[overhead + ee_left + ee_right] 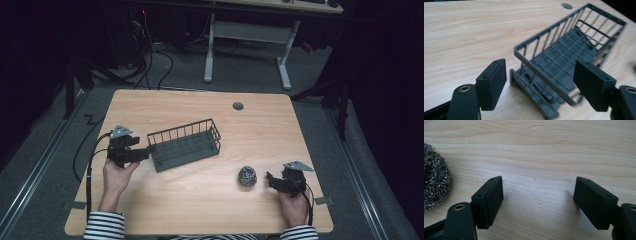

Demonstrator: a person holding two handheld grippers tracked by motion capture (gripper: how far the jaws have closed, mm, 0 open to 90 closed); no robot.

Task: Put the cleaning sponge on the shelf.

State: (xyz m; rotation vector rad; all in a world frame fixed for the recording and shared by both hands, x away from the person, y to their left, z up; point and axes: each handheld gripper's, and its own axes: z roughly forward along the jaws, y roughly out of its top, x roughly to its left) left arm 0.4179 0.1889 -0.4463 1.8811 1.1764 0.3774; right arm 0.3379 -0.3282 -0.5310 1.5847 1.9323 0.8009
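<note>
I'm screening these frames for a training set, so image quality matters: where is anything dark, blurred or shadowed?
High view: the room around the table is nearly black, while the tabletop is evenly lit. Left gripper view: the near corner of the wire basket is soft and smeared; the far wood is sharper. Right gripper view: the steel wool is cropped at the edge, with faint shadows beside the jaws.

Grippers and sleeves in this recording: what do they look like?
Both the left gripper and the right gripper are black, each topped by a grey three-cornered plate and trailing a black cable. Their jaws are flat rectangular black blocks with small screw holes, on arms with brass-coloured rivets. The person's sleeves are black-and-white striped.
</note>
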